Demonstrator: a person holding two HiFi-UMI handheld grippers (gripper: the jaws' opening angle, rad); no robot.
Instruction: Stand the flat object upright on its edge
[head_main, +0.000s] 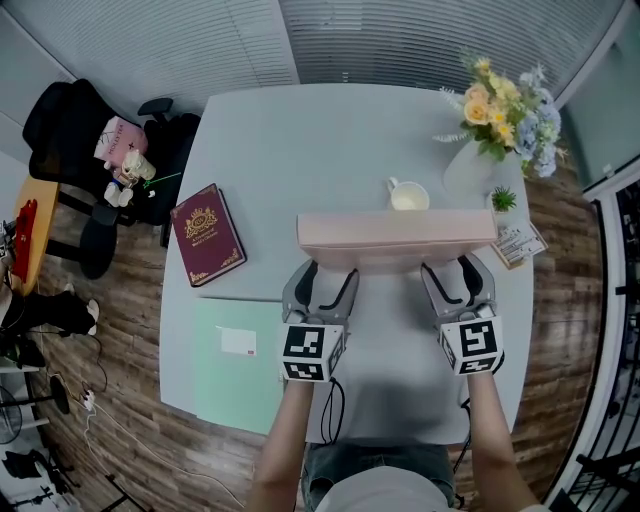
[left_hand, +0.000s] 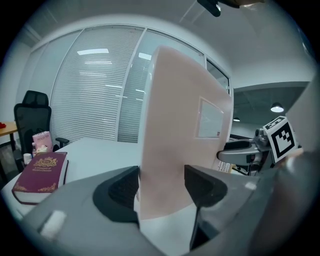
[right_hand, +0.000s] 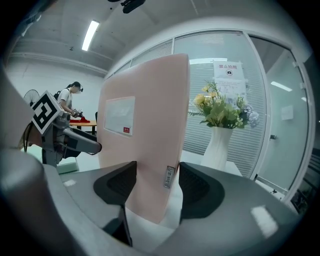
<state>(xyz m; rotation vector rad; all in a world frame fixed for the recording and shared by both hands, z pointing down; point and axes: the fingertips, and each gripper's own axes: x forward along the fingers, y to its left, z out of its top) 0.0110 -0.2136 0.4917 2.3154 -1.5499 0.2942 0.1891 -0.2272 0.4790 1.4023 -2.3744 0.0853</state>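
Observation:
A flat pink box (head_main: 395, 238) stands upright on its long edge in the middle of the white table (head_main: 300, 130). My left gripper (head_main: 325, 276) is shut on its left end and my right gripper (head_main: 455, 272) on its right end. In the left gripper view the pink box (left_hand: 172, 130) rises between both dark pads (left_hand: 122, 192) of my left gripper (left_hand: 162, 187). Seen from the right gripper view, the box (right_hand: 150, 130), with a small label on its spine, sits between the pads of my right gripper (right_hand: 157, 187). Whether its lower edge rests on the table I cannot tell.
A maroon book (head_main: 207, 233) and a pale green folder (head_main: 240, 362) lie at the table's left. Behind the box are a white cup (head_main: 408, 196), a white vase of flowers (head_main: 500, 120), a small potted plant (head_main: 503, 200) and cards (head_main: 518, 243). A black chair (head_main: 70, 130) stands off the table's left.

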